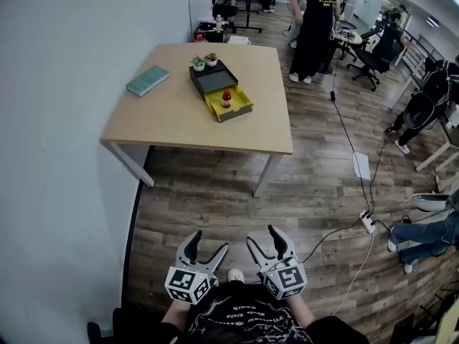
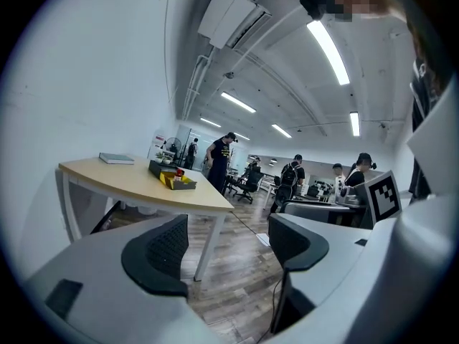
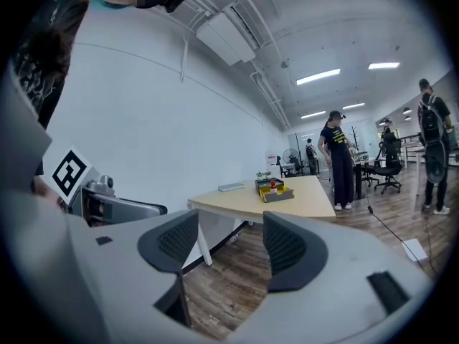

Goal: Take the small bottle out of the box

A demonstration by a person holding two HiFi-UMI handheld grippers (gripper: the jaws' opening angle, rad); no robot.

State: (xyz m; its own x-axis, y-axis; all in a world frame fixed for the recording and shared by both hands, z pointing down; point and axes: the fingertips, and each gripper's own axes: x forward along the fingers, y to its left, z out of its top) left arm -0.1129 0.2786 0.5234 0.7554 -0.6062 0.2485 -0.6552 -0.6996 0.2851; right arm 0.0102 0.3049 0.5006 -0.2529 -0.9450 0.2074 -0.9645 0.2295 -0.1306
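The small bottle (image 1: 226,97), red with a dark cap, stands upright in an open yellow box (image 1: 237,108) on the wooden table (image 1: 179,120), far ahead of me. A black tray (image 1: 213,79) with two small potted plants (image 1: 204,61) adjoins the box. My left gripper (image 1: 208,244) and right gripper (image 1: 263,236) hang low over the floor near my body, both open with nothing between the jaws. In the left gripper view, the gripper (image 2: 228,244) frames the distant box (image 2: 181,182). In the right gripper view, the gripper (image 3: 229,242) points at the bottle (image 3: 272,185).
A teal book (image 1: 148,80) lies at the table's left side. A white wall (image 1: 50,178) runs along the left. A person in black (image 1: 314,20) stands beyond the table. A cable (image 1: 351,142) and power strip (image 1: 368,223) lie on the wooden floor at right.
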